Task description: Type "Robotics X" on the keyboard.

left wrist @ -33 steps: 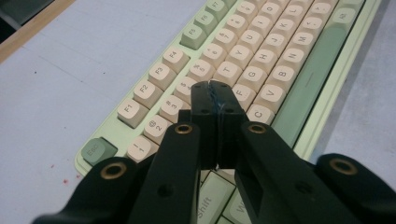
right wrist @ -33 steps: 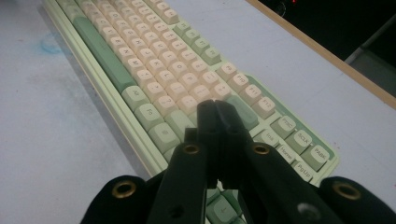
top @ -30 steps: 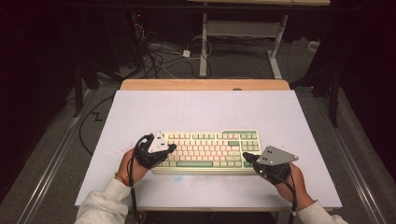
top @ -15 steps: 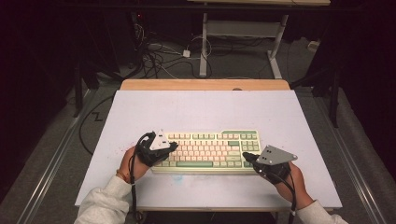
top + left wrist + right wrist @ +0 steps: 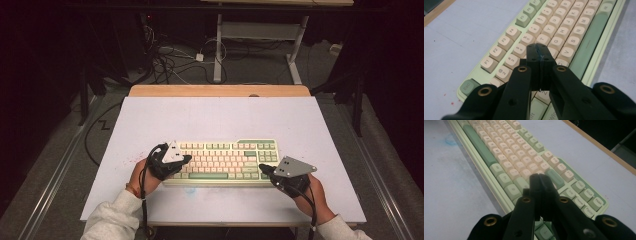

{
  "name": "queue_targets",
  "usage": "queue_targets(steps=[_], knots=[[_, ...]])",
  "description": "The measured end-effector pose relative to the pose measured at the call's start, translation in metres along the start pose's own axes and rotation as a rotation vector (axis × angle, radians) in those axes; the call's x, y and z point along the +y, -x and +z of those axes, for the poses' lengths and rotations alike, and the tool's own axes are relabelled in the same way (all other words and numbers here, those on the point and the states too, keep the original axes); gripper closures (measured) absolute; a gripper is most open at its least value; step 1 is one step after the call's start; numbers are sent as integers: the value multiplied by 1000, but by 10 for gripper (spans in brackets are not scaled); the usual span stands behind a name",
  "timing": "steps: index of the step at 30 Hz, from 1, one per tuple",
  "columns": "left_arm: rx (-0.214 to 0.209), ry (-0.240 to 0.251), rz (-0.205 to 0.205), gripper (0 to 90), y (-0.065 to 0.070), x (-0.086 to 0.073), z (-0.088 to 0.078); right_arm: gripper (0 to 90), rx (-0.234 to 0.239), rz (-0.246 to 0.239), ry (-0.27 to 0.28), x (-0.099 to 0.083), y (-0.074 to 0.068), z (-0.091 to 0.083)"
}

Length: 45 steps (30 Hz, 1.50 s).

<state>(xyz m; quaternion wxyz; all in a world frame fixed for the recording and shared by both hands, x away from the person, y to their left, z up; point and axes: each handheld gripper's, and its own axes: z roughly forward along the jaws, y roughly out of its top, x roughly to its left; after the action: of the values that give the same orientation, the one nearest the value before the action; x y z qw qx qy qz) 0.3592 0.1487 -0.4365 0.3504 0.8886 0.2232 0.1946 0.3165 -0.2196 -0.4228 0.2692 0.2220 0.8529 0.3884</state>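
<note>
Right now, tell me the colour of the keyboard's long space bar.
Sage green, darker than the cream letter keys; the space bar shows best in the left gripper view.

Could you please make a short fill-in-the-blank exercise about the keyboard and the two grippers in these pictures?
1. The pale green keyboard with cream keys lies on a ____ sheet that covers the wooden table.
2. The jaws of the black left gripper are ____, with nothing between them.
3. The black right gripper points at the end of the keyboard that has the key marked ____ beside PrtSc.
4. The long space bar is coloured ____.

Missing words: white; shut; ScrLk; green
</note>
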Motion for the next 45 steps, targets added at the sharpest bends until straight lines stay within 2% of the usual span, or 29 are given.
queue_targets(steps=[14,19,26,31,36,37,41,45], knots=[[-17,-43,3,875,3,-5,10,900,4,-2,-10,0,-1,1],[-1,-46,0,874,2,-5,11,900,6,-2,-9,0,-1,1],[-9,-66,6,874,2,-6,15,900,8,0,-11,0,-1,1],[3,-62,3,874,2,-6,15,900,10,-1,-12,0,-1,2],[-18,-87,13,876,2,-6,18,900,12,-1,-14,-1,-1,2],[-18,-85,2,877,2,-6,19,900,12,-1,-14,-1,-1,2],[-4,-95,30,874,5,-3,19,900,13,-5,-14,0,-2,1],[7,-80,28,874,6,-1,15,900,10,-3,-8,0,-1,0]])
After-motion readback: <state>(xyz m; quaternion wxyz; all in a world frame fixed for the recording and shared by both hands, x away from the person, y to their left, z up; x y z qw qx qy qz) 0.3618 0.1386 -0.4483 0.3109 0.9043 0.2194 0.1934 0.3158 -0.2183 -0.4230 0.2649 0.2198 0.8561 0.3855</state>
